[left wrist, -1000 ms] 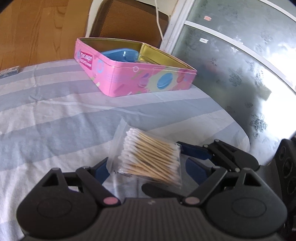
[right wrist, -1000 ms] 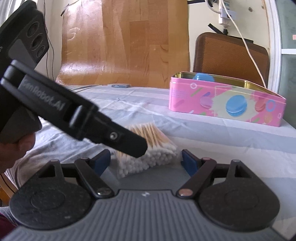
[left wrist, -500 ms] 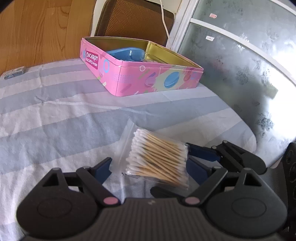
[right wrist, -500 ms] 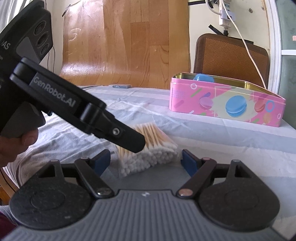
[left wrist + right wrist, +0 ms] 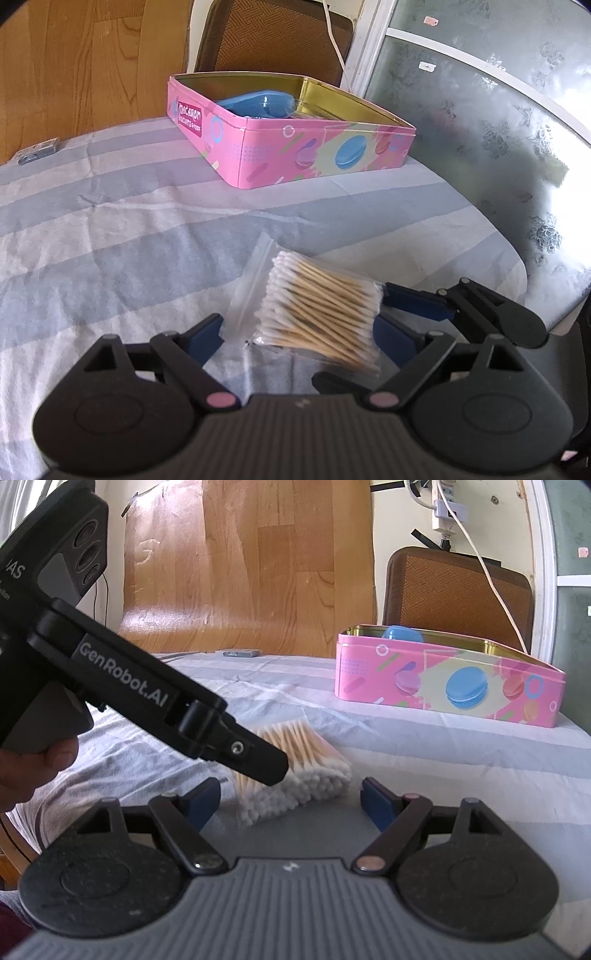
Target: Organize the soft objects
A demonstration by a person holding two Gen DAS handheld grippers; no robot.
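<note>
Both the left gripper (image 5: 299, 332) and the right gripper (image 5: 290, 799) stand spread wide around a bag of cotton swabs (image 5: 321, 314) lying on the striped cloth (image 5: 110, 240), pinching nothing. Farther back sits an open pink tin (image 5: 314, 155) holding a blue case (image 5: 258, 105).
</note>
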